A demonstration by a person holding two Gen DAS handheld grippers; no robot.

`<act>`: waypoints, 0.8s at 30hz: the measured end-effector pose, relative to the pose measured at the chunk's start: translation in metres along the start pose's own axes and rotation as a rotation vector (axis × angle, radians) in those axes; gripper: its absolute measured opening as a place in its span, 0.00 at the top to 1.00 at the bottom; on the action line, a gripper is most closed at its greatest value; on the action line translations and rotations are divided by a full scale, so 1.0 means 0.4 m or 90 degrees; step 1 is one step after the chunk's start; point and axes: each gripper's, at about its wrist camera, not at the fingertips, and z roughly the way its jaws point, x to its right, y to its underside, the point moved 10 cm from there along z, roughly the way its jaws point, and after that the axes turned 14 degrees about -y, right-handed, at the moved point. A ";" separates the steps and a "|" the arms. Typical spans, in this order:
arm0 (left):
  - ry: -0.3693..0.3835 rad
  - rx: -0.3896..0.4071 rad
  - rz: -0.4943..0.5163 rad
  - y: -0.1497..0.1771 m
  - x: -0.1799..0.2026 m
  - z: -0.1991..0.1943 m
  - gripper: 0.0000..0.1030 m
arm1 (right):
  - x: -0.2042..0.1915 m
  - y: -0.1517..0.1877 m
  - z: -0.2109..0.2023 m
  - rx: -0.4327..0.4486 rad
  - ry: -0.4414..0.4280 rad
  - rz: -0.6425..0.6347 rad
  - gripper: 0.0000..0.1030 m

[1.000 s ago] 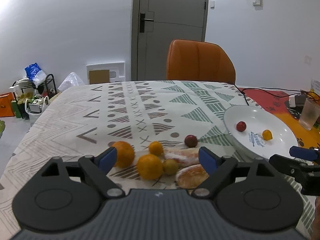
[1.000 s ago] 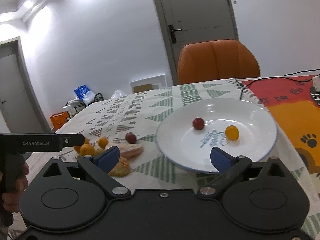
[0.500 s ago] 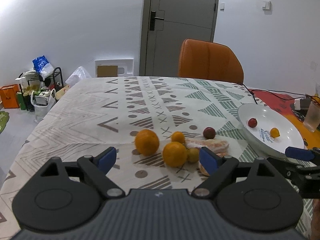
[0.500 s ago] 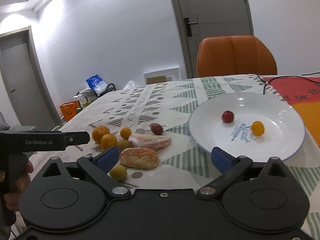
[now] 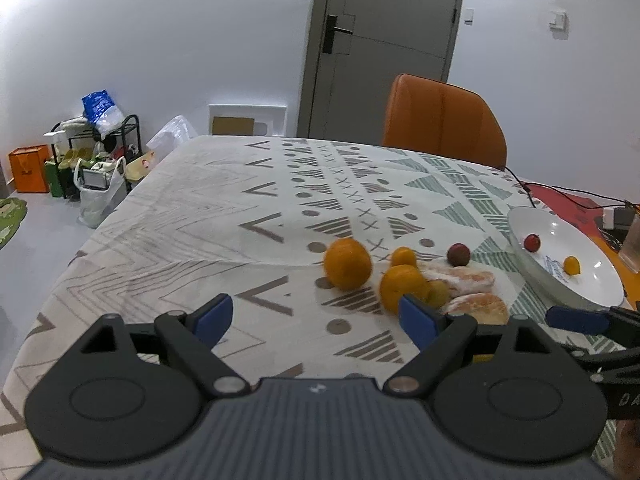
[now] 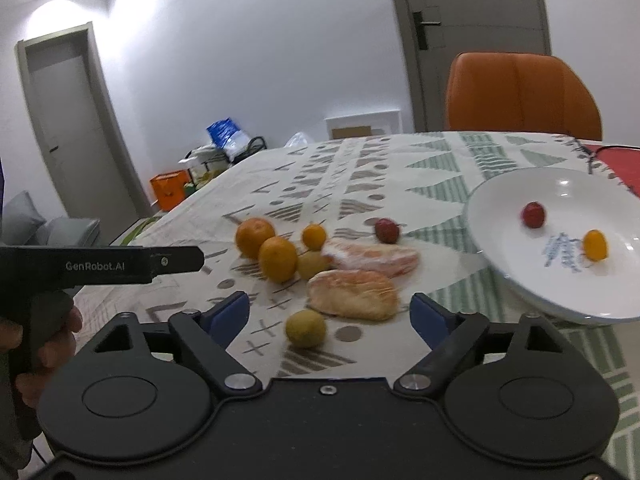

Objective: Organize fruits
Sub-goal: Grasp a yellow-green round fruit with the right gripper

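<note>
Your right claw (image 6: 330,312) and left claw (image 5: 316,316) both hang spread wide, gripping nothing. Just beyond, loose fruits (image 6: 280,258) cluster on the tabletop (image 5: 208,208); farther right, the white plate (image 6: 520,280) holds two small fruits.

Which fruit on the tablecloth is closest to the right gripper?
The small yellow-green fruit, lying alone just ahead of the open right gripper. The oranges, peeled pieces and dark red fruit lie farther back.

Orange chair (image 5: 442,120) behind patterned tablecloth (image 5: 224,208)
</note>
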 end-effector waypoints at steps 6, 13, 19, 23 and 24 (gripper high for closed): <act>-0.010 -0.003 -0.013 0.005 -0.036 0.002 0.14 | -0.017 0.024 0.048 -0.033 -0.011 -0.004 0.46; -0.013 -0.004 -0.014 0.010 -0.046 0.006 0.14 | -0.020 0.030 0.066 -0.053 -0.021 -0.001 0.75; 0.003 0.002 -0.005 0.003 -0.012 0.011 0.14 | 0.002 0.025 0.050 -0.046 -0.006 0.009 0.75; 0.016 0.003 0.000 0.000 0.018 0.017 0.14 | 0.016 0.013 0.033 -0.036 0.002 0.010 0.75; 0.018 0.003 0.001 -0.001 0.025 0.019 0.14 | 0.020 0.011 0.028 -0.034 0.005 0.010 0.75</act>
